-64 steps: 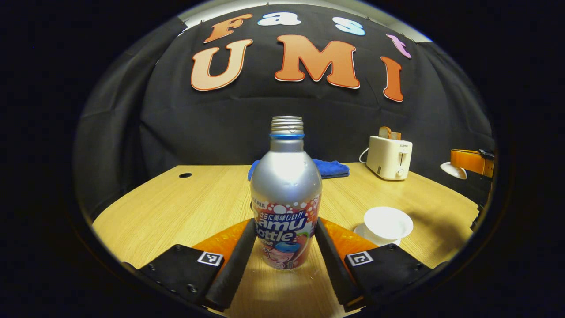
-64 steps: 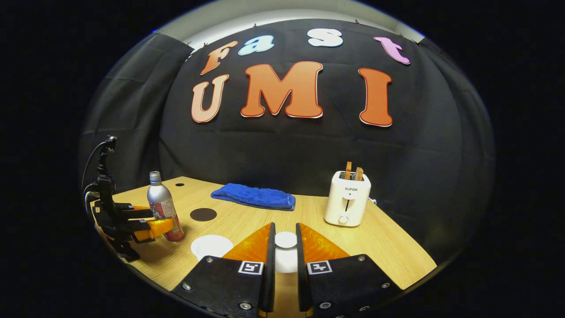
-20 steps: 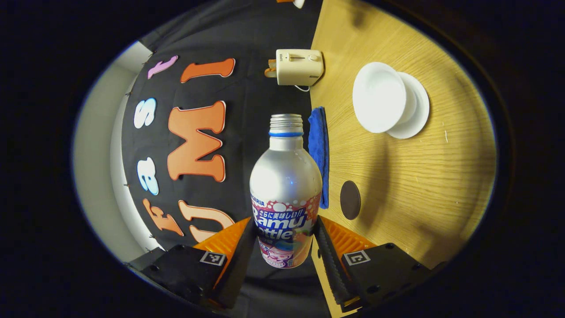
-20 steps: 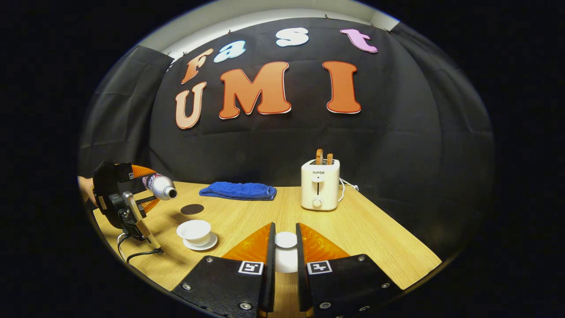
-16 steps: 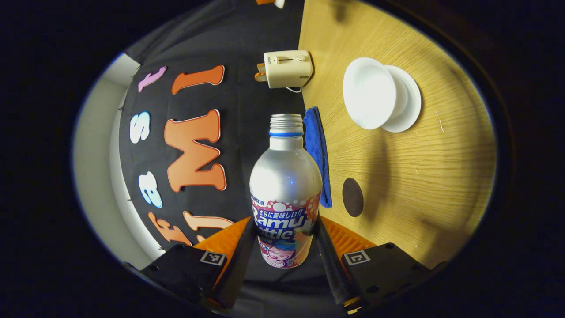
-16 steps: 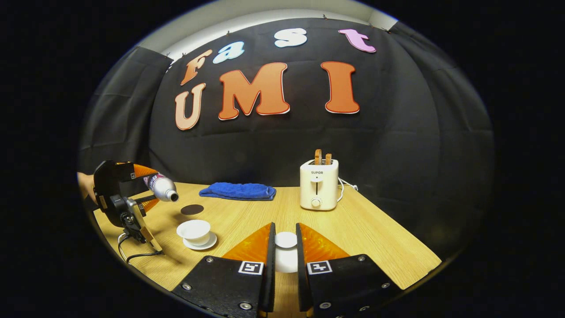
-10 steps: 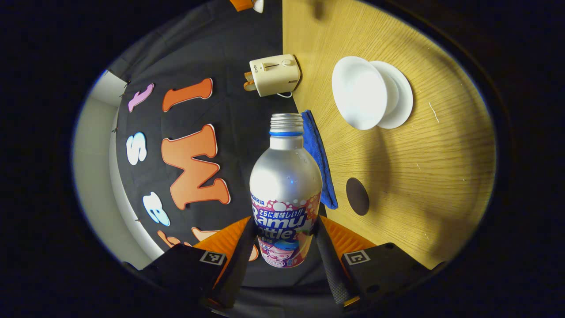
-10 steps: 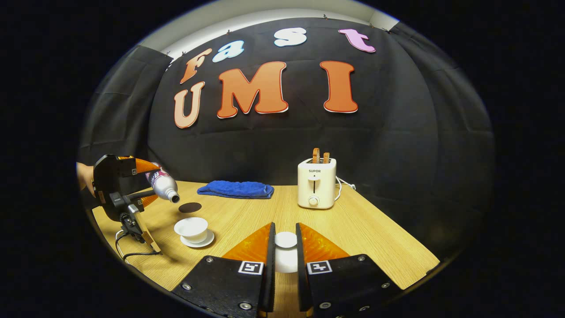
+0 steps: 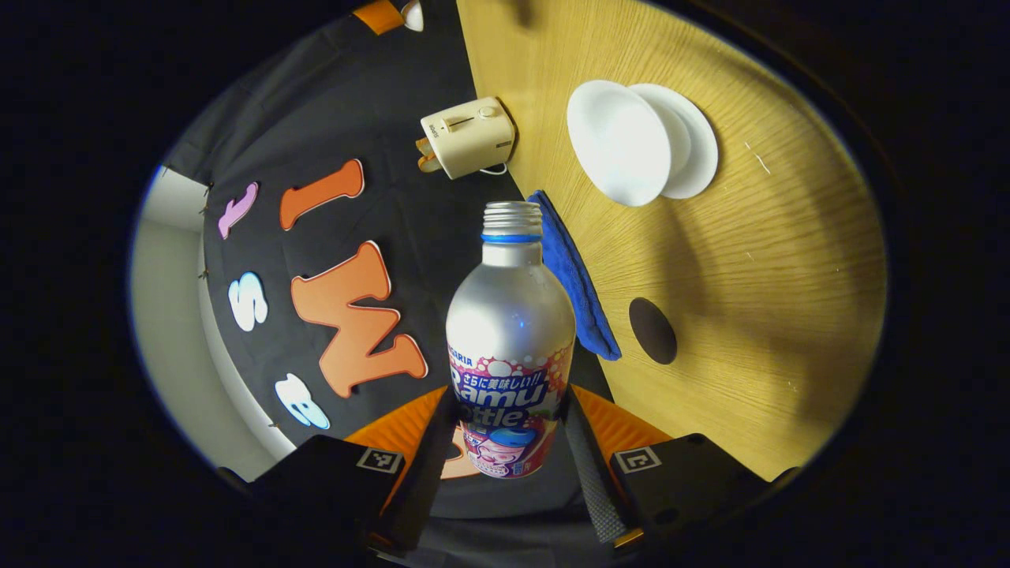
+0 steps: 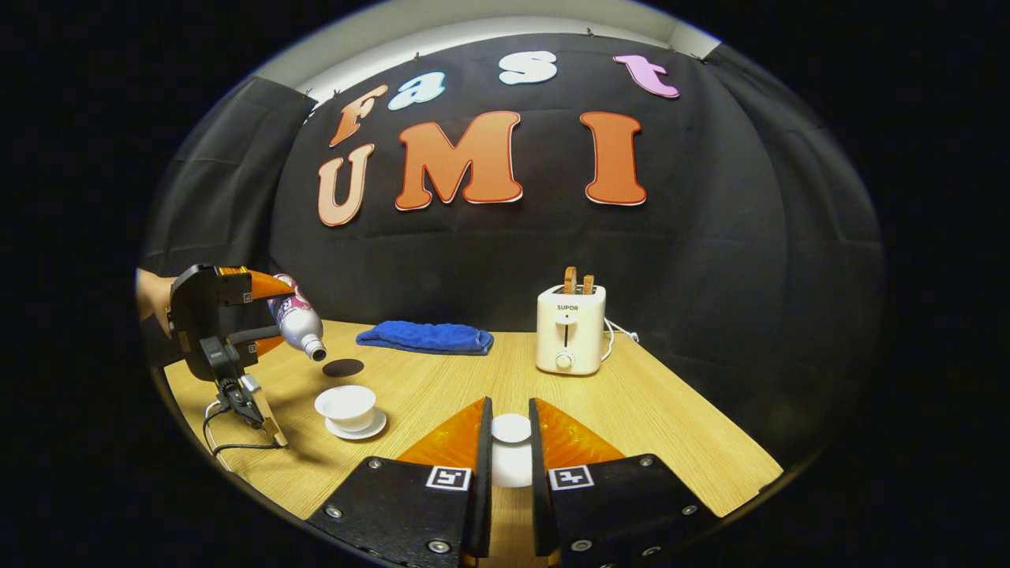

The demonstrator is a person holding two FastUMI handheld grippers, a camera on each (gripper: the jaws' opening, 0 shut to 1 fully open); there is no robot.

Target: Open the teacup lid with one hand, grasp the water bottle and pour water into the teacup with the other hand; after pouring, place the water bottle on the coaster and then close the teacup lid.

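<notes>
— Silver water bottle (image 9: 510,339): where is it?
— Clamped between both fingers of the left gripper (image 9: 505,442), lifted off the desk (image 10: 631,410) and tipped mouth-down. In the right gripper view its open mouth hangs above and just left of the teacup (image 10: 346,404).
— And the teacup?
— Uncovered, on its saucer (image 10: 357,430) near the desk's front left edge. The dark round coaster (image 10: 343,368) lies bare behind it, toward the back edge.
— The lid?
— White teacup lid (image 10: 511,430) sits pinched between the right gripper (image 10: 509,442) fingers, held above the desk's front edge.
— Anything else?
— Blue cloth (image 10: 424,337) and cream toaster (image 10: 570,329) along the back edge.
</notes>
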